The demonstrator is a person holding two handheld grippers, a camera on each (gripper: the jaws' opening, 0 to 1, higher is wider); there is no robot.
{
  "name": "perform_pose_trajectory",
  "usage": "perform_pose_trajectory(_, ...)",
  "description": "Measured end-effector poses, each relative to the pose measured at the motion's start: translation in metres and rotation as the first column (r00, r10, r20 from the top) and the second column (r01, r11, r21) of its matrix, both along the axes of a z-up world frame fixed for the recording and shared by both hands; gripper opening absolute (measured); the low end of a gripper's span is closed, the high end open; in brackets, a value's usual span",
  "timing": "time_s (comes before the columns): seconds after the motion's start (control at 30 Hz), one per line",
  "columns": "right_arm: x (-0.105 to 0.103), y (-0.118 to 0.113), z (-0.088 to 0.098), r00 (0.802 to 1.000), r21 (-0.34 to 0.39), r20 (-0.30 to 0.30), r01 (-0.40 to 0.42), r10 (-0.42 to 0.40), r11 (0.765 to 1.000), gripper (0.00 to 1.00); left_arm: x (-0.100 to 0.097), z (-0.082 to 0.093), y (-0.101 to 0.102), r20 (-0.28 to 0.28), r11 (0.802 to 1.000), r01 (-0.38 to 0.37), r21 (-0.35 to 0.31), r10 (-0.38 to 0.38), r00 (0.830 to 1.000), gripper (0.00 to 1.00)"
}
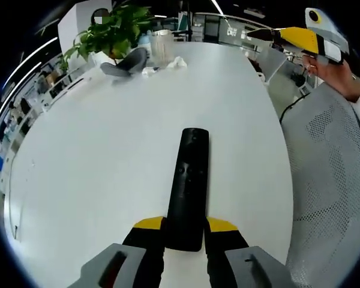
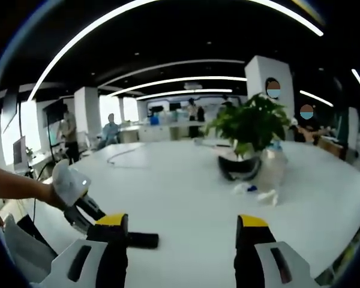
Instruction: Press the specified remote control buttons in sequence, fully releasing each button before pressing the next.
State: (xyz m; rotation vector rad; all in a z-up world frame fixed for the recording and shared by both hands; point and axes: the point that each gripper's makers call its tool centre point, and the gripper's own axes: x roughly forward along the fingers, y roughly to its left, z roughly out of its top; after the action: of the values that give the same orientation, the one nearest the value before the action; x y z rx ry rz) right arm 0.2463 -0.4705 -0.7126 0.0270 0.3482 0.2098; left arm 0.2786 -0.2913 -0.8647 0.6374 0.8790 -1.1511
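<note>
Now: left claw (image 1: 185, 231) pinching remote (image 1: 188, 186) on worktop (image 1: 108, 162) | right claw (image 2: 183, 231) spread, raised | advice: steady remote, press one button squarely, lift fully off.

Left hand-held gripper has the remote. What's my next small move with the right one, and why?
Probably bring the right hand-held gripper down toward the remote and over its buttons. The left hand-held gripper clamps the remote's near end on the white table, while the right one is open, raised off to the side, touching nothing.
</note>
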Motion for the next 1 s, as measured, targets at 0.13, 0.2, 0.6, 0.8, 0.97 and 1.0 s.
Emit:
perform_pose_trajectory(0.13, 0.000, 0.000, -0.001, 1.000, 0.006, -0.006, -0.002, 0.002, 1.000, 0.71, 0.005, -0.001, 0.000, 0.000, 1.000, 0.001, -0.003, -0.001, 1.000, 0.25)
perform_pose_trajectory(0.2, 0.000, 0.002, -0.002, 1.000, 0.005, -0.012, -0.008, 0.008, 1.000, 0.71, 0.008, 0.000, 0.000, -0.001, 1.000, -0.002, -0.002, 0.002, 1.000, 0.25)
perform_pose_trajectory(0.6, -0.001, 0.001, -0.003, 1.000, 0.002, -0.014, -0.003, 0.003, 1.000, 0.71, 0.021, -0.001, 0.002, -0.008, 1.000, -0.006, 0.007, 0.006, 1.000, 0.25)
perform_pose_trajectory(0.8, -0.001, 0.001, -0.004, 1.000, -0.002, -0.018, -0.002, 0.002, 1.000, 0.70, 0.028, 0.000, 0.002, -0.012, 1.000, 0.008, 0.021, -0.008, 1.000, 0.25)
perform_pose_trajectory(0.97, -0.001, 0.001, -0.005, 1.000, -0.005, -0.022, -0.003, 0.002, 1.000, 0.70, 0.038, -0.001, 0.001, -0.016, 1.000, -0.004, 0.029, 0.004, 1.000, 0.25)
perform_pose_trajectory(1.0, -0.001, 0.001, -0.005, 1.000, -0.008, -0.024, -0.004, 0.004, 1.000, 0.70, 0.039, -0.001, 0.001, -0.015, 1.000, -0.003, 0.030, 0.003, 1.000, 0.25)
